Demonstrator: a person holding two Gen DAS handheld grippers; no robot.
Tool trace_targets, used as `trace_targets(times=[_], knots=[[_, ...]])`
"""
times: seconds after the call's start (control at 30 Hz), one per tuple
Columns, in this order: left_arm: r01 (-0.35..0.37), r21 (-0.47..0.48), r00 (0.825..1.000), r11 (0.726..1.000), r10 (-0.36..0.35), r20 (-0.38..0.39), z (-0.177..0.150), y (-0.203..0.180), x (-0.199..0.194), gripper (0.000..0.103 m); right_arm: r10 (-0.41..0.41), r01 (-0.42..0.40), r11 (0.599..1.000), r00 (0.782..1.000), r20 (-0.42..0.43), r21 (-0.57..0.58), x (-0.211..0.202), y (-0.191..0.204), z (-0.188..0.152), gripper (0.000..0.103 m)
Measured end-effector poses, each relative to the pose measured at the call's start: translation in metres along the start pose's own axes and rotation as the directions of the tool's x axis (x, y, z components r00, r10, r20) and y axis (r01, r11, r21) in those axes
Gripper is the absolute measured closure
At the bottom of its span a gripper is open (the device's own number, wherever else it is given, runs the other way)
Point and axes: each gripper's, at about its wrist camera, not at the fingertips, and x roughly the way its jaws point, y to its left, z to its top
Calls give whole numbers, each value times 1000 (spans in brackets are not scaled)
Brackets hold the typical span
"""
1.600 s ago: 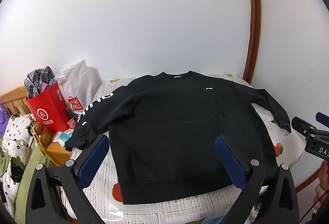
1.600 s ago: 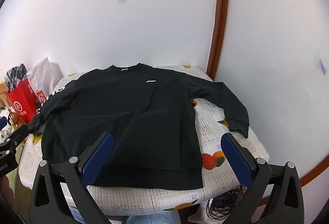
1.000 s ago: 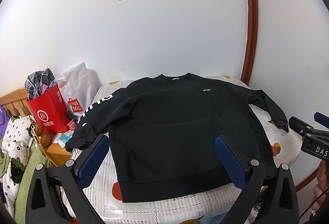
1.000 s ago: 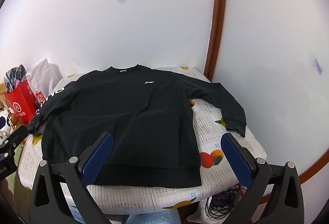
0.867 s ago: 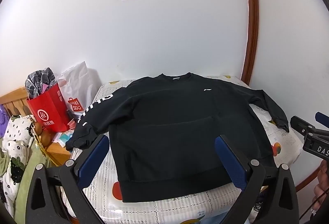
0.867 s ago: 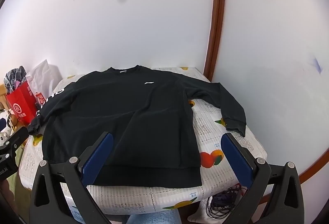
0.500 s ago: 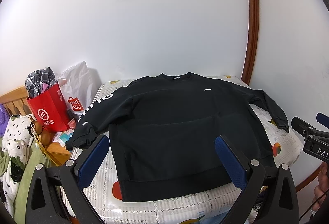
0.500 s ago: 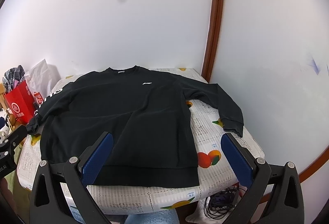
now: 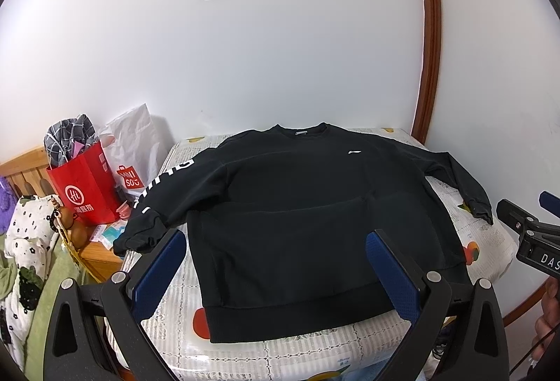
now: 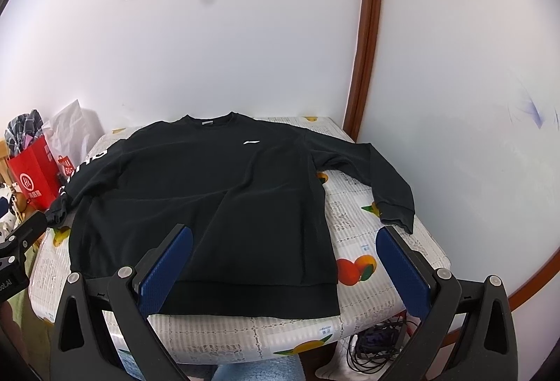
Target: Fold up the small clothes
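White walls behind; on the table (image 10: 353, 223) my sweatshirt (image 10: 210, 199) lies flat — hem toward me, collar away. Left tongs (image 9: 276, 270) and right tongs (image 10: 285, 263) both gape wide, empty — hem nearest.

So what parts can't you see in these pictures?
- Left cuff of the black sweatshirt: in the left wrist view it droops over the table edge.
- Sleeve lettering: folds break it up in both views.
- Red bag contents: only checked cloth pokes out.
- Under the table: cables, cut off in the right wrist view.
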Motion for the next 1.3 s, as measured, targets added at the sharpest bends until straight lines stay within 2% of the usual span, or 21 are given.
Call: trace_targets(times=[1.0, 1.3], knots=[[-16, -7, 1000, 1000, 16, 0, 2, 7, 0, 0, -8, 8, 1000, 1000, 5, -11, -2, 5, -6, 0], [-20, -6, 1000, 1000, 20, 4, 5, 13, 4, 0, -11, 11, 1000, 1000, 3, -2, 3, 3, 1, 0]])
